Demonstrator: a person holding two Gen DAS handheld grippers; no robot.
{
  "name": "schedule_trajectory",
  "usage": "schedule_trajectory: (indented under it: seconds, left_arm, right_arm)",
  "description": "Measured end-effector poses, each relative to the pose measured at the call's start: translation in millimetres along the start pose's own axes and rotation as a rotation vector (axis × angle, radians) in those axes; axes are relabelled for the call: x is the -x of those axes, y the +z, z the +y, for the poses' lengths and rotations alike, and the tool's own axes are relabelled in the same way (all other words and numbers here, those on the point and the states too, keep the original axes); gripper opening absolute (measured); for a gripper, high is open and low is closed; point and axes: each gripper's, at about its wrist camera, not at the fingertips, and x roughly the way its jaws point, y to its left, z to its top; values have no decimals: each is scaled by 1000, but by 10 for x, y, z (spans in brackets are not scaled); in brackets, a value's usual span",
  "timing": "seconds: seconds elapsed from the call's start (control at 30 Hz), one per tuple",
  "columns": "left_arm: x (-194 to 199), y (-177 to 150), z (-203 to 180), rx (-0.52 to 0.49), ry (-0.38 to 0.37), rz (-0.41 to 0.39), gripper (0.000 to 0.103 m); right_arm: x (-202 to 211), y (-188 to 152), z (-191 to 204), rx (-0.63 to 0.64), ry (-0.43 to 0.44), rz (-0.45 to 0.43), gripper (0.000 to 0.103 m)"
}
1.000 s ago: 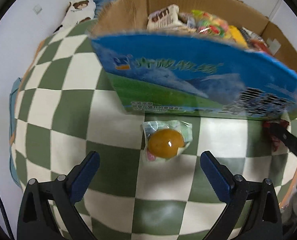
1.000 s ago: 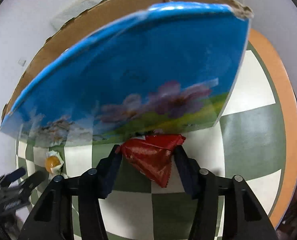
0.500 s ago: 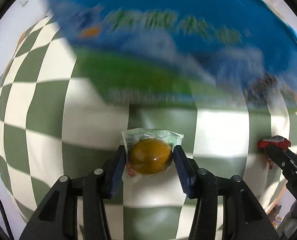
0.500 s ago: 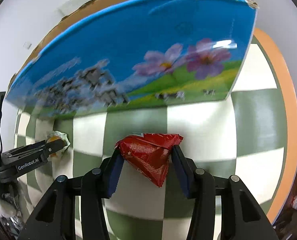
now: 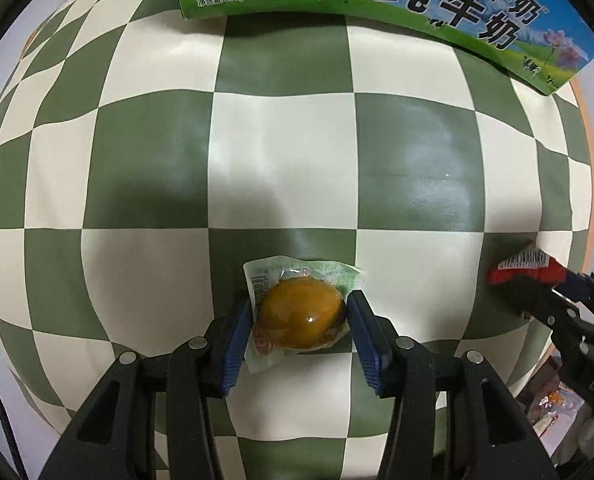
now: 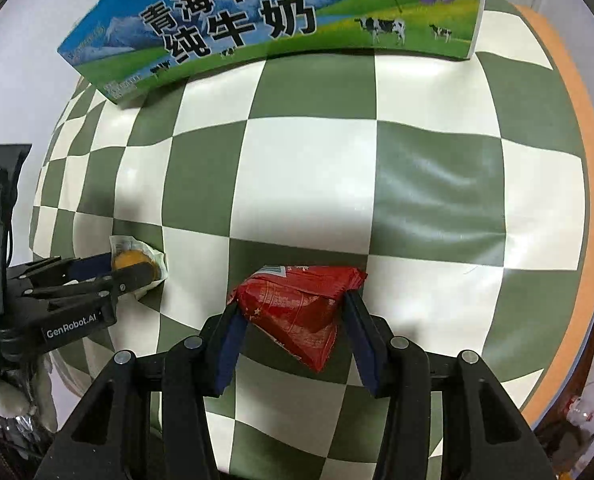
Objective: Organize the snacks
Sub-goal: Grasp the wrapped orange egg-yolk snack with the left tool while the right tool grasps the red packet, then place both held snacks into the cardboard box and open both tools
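— What has changed since a second ago?

— The left gripper, spread wide then with the packaged orange snack lying free ahead of it, now pinches that clear-wrapped snack between its blue pads. The milk carton box, which filled the upper view with snacks showing over its rim, now sits far off at the top edge.

— And the right side?

— The right gripper was already clamped on the red snack packet and still is; the box has likewise receded.

— How are the grippers posed?

— Both point almost straight down at the green-and-white checkered bench. The right gripper shows at the left view's right edge, the left gripper at the right view's left edge, well apart.
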Motion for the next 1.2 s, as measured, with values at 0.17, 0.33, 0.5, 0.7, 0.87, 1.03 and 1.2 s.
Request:
schedule_trajectory:
  seconds: [0.17, 0.33, 0.5, 0.7, 0.87, 1.03, 1.2]
  left_arm:
    - [-90, 18, -1, 5, 13, 7, 47]
    - [-127, 6, -26, 6, 21, 12, 47]
    - [-165, 83, -96, 10, 22, 20, 47]
    - [-66, 259, -9, 7, 31, 13, 46]
    - [-57, 228, -66, 10, 34, 4, 45]
    - [79, 175, -125, -1, 18, -11, 45]
    - [337, 198, -202, -16, -20, -37, 45]
  right_arm:
    - [-117, 29, 42, 4, -22, 7, 51]
    - [-218, 78, 82, 1, -39, 16, 52]
    - [-304, 116, 122, 0, -51, 27, 56]
    - [-380, 151, 153, 4, -68, 38, 60]
    - [-369, 154, 159, 16, -76, 26, 58]
    - [-248, 85, 215, 29, -75, -8, 52]
    - [1, 114, 199, 15, -27, -58, 50]
